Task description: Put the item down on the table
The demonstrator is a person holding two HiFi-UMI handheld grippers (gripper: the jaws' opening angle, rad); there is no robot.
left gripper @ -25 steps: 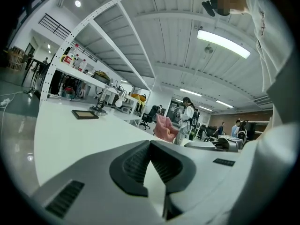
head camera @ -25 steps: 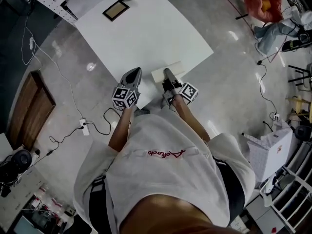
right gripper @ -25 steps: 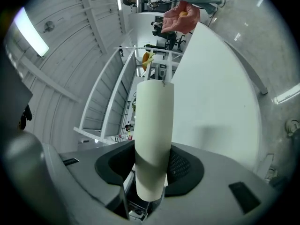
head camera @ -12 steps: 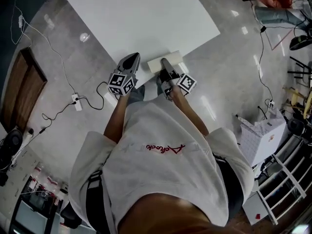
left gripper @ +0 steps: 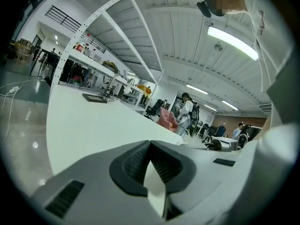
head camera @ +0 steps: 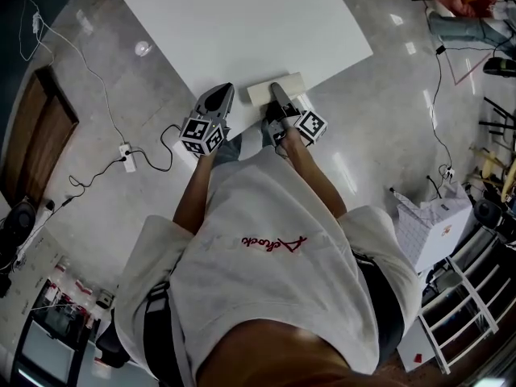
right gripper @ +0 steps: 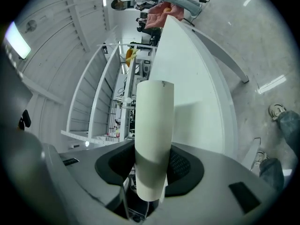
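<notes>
A cream flat block [head camera: 274, 89] is the item, and my right gripper [head camera: 279, 97] is shut on its near end. In the right gripper view the block [right gripper: 152, 135] sticks out from between the dark pads, over the white table [right gripper: 187, 78]. In the head view it lies across the near edge of the table [head camera: 242, 22]; I cannot tell if it touches the top. My left gripper [head camera: 222, 95] is beside it at the table's edge, shut and empty. Its jaws [left gripper: 150, 146] meet at the tips.
A power strip with cables [head camera: 127, 153] lies on the floor to the left, by a brown wooden panel [head camera: 36, 160]. A white box [head camera: 423, 228] and a white rack [head camera: 463, 297] stand at the right. A dark frame [left gripper: 94, 98] lies far across the table.
The head view has shifted, and the dark frame on the table has left it. Both grippers and the block stay at the table's near edge, the block a little further over it.
</notes>
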